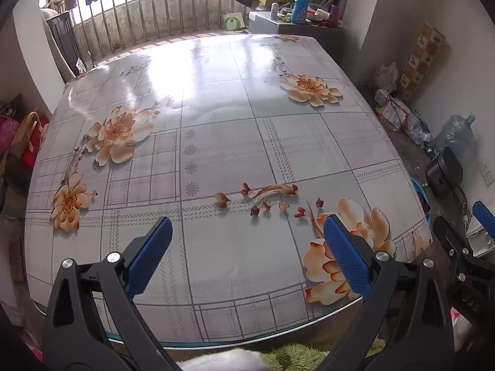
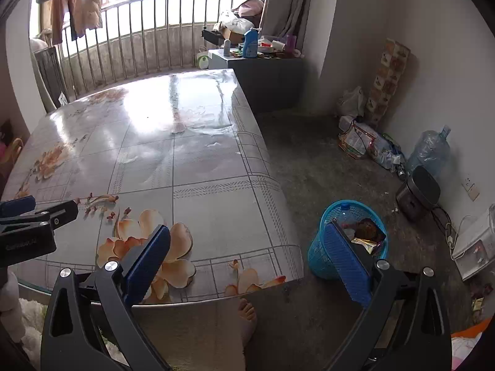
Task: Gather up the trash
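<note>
Left hand-held gripper (image 1: 247,241) spread wide, empty, over the near edge of the flowered desk (image 1: 216,142). Right hand-held gripper (image 2: 247,247) equally wide, empty, above the desk's corner. Blue basket (image 2: 321,259) on the floor at four o'clock of the desk, wrappers (image 2: 368,232) and a bottle (image 2: 346,213) inside.

Only legible text: "DAS" in pale letters on the black body of the right gripper (image 1: 482,216), seen at the right edge of the left wrist view. The left gripper (image 2: 18,205) body carries a small pale print in the right wrist view, too blurred to read.
</note>
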The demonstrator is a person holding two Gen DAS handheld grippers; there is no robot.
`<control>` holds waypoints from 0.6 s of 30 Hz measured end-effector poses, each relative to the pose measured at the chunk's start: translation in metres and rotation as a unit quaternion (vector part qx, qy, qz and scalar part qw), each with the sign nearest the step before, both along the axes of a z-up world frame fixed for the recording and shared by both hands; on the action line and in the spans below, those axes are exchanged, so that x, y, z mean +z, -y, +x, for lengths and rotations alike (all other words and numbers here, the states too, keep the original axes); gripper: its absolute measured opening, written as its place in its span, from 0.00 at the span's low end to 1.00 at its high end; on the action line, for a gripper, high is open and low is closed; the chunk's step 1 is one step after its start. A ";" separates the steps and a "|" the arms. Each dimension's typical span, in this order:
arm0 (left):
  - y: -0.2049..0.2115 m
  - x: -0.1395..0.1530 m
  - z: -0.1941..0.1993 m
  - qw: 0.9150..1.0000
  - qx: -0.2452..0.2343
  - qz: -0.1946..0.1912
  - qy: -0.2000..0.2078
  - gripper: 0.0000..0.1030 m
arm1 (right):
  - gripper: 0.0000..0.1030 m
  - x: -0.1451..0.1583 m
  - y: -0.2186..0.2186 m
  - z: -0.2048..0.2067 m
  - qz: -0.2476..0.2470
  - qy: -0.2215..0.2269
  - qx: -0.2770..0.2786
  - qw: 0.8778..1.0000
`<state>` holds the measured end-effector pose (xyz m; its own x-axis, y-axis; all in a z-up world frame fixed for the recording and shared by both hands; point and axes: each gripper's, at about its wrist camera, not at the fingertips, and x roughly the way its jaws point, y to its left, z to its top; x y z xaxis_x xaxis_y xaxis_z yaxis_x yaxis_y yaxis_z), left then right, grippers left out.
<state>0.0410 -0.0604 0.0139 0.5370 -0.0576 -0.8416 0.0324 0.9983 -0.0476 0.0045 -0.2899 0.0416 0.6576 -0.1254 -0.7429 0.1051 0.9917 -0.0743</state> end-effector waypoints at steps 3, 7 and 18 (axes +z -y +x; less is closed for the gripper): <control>0.002 0.000 0.001 1.000 -0.002 0.001 -0.003 0.91 | 0.94 -0.001 0.001 0.000 0.001 -0.001 -0.001 1.000; 0.002 0.000 0.001 1.000 -0.001 0.000 -0.003 0.91 | 0.94 -0.002 0.001 0.002 0.000 -0.003 -0.001 1.000; 0.003 -0.004 0.002 1.000 -0.005 0.000 -0.006 0.91 | 0.94 -0.002 0.002 0.003 0.000 -0.003 -0.002 1.000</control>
<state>0.0427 -0.0632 0.0099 0.5258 -0.0622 -0.8484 0.0416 0.9980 -0.0474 0.0075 -0.2917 0.0397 0.6526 -0.1289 -0.7467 0.1092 0.9911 -0.0756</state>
